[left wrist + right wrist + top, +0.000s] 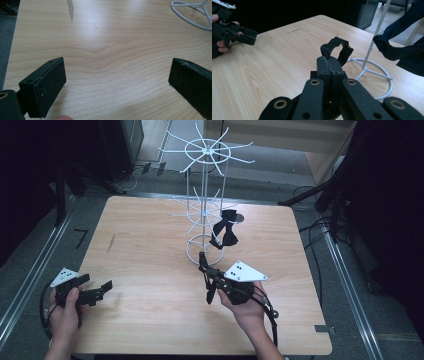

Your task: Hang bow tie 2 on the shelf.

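The right gripper [329,66] has its jaws clamped on a black looped strap [335,47], near the white wire rack [204,205] at its 12 o'clock. The left gripper [95,292] idles, spread wide and empty. Judged step: carrying; next, hook the loop over a rack arm.

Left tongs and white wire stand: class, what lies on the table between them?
Only bare wood: in the high view, nothing lies between the left tongs and the stand on the table.

Left gripper [102,289] low at the left, jaws wide apart, right gripper [203,262] reaching forward, jaws pressed together
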`<action>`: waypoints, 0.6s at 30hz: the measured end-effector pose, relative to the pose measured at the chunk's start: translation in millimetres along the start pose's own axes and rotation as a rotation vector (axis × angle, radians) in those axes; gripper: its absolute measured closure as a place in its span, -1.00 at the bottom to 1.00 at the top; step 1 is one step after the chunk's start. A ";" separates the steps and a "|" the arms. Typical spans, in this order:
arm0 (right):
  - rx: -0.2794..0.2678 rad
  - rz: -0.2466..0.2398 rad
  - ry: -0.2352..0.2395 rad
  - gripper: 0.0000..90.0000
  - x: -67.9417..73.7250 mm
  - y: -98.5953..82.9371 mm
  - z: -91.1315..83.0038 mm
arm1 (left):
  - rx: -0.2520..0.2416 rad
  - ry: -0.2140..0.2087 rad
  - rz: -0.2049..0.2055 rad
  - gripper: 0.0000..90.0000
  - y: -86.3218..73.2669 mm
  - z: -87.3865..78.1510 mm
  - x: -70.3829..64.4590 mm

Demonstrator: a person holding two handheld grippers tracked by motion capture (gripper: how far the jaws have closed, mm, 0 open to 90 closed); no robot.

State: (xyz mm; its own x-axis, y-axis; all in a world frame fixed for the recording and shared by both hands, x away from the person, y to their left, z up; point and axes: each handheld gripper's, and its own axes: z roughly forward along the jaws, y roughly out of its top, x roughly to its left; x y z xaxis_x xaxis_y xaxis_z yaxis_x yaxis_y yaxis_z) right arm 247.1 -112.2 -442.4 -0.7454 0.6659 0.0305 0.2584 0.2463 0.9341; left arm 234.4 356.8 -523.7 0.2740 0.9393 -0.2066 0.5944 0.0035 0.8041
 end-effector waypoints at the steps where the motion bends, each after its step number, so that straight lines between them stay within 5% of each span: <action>1: -0.003 -0.007 -0.002 1.00 -0.6 0.9 -0.1 | 0.000 0.000 0.000 -0.96 -0.1 0.1 -0.1; 18: -0.037 -0.028 -0.016 1.00 -7.8 20.9 -4.5 | -0.007 -0.001 0.001 -0.96 -0.4 -0.5 -0.3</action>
State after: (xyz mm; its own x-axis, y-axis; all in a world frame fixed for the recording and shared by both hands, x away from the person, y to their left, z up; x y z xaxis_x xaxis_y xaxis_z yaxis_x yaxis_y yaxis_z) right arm 255.6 -115.5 -421.4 -0.7417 0.6707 -0.0010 0.2146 0.2387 0.9471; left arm 233.7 356.6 -523.7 0.2752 0.9389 -0.2067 0.5890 0.0052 0.8081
